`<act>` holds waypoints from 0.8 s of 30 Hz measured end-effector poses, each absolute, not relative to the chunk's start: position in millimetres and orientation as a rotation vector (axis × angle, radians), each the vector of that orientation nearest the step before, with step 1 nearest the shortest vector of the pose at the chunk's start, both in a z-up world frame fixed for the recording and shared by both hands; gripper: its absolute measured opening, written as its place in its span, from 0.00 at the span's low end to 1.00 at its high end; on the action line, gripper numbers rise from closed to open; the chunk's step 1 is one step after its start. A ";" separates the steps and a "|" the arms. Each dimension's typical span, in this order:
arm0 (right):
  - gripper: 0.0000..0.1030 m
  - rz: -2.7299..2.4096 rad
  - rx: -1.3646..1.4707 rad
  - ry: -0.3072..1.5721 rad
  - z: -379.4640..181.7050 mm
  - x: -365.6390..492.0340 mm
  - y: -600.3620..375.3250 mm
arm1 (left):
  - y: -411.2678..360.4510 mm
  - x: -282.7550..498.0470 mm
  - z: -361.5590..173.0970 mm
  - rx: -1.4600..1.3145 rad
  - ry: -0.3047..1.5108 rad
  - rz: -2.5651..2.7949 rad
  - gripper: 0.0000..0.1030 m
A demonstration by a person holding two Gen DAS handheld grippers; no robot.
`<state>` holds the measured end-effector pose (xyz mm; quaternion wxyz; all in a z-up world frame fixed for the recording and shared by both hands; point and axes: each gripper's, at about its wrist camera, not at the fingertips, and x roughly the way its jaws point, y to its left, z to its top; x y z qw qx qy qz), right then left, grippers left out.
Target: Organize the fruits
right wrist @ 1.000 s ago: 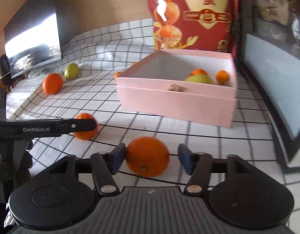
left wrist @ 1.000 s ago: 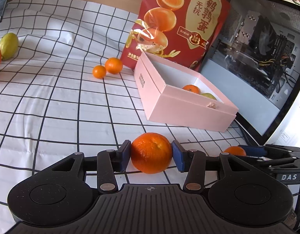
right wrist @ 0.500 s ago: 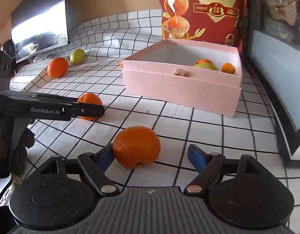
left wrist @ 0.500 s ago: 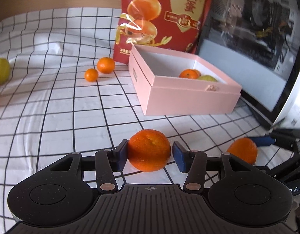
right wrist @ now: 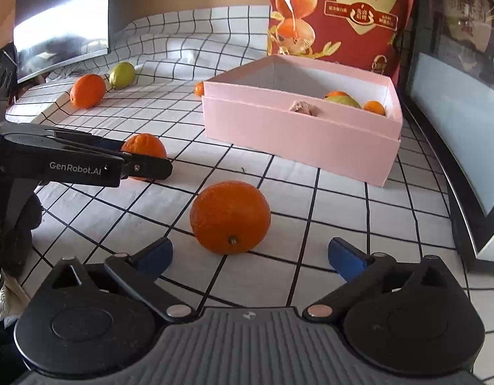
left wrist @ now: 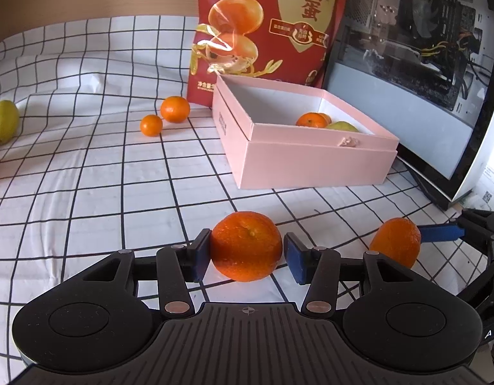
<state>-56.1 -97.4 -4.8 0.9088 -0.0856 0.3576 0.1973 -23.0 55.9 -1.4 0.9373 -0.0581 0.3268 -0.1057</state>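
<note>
My left gripper [left wrist: 247, 256] is shut on an orange [left wrist: 246, 245] just above the checked cloth; the same orange shows in the right wrist view [right wrist: 144, 147] behind the left finger. My right gripper [right wrist: 248, 256] is open wide, and a second orange [right wrist: 230, 216] rests on the cloth just ahead of its pads, touching neither. That orange also shows in the left wrist view [left wrist: 395, 242] next to a blue fingertip [left wrist: 441, 233]. The open pink box [left wrist: 311, 166] ahead holds two small oranges and a green fruit [left wrist: 341, 126].
Two small oranges [left wrist: 174, 109] lie left of the box. An orange [right wrist: 87, 90] and a green lemon [right wrist: 121, 74] lie far left. A red snack bag [left wrist: 263, 25] stands behind the box. A glass-sided computer case [left wrist: 417, 64] stands on the right.
My right gripper has opened and let its orange rest on the cloth. My left gripper has kept its orange and turned right, more towards the box.
</note>
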 end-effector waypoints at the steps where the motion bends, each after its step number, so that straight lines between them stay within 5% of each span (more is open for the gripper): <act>1: 1.00 0.405 -0.179 0.746 -4.1 -55.6 -96.5 | 57.5 -22.7 -1.5 -0.127 0.667 -0.219 0.51; 9: 1.00 0.417 -0.183 0.713 -7.3 -57.6 -99.4 | 105.5 -16.4 15.4 -0.367 0.576 -0.310 0.50; 13: 1.00 0.428 -0.186 0.701 -7.8 -57.0 -98.9 | 133.7 22.2 43.7 -0.254 0.492 -0.190 0.50; 24: 1.00 0.432 -0.187 0.698 -6.5 -57.7 -99.9 | 137.1 155.8 -5.3 -0.185 0.707 -0.008 0.49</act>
